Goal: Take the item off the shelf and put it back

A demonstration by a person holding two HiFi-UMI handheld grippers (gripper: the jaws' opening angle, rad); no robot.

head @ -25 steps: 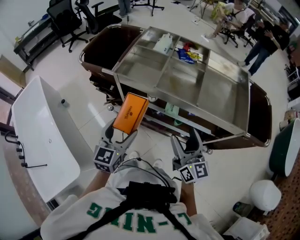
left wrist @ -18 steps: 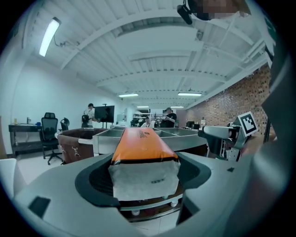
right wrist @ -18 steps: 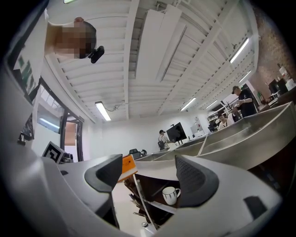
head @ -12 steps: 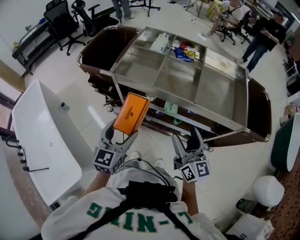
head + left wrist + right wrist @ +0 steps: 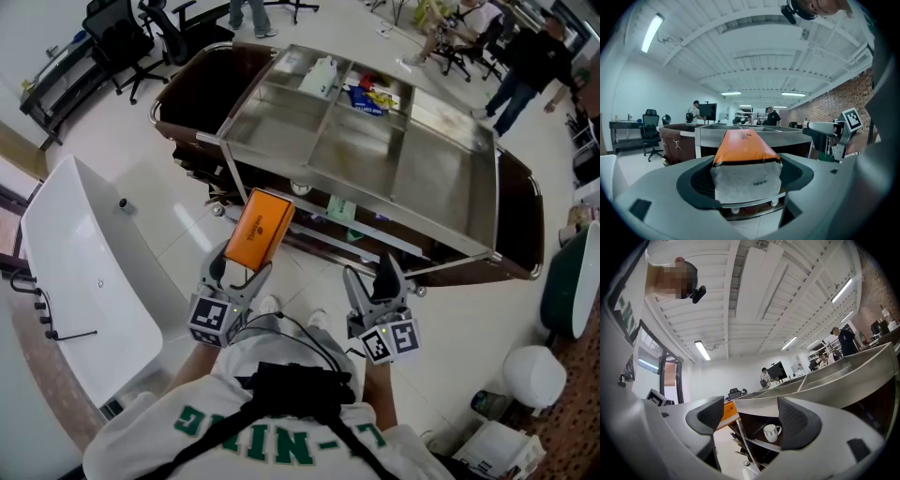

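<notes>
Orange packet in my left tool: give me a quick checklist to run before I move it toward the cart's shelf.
1. Grip: left tool is clamped on the near end of the orange packet: ok.
2. Packet clear of the steel cart: it looks short of the cart: ok.
3. Right tool free: open, nothing between its jaws: ok.
4. Free spot on the lower shelf: a white mug stands there and the rest is mostly hidden: cannot tell.
5. Near compartments on top bare: ok.
</notes>
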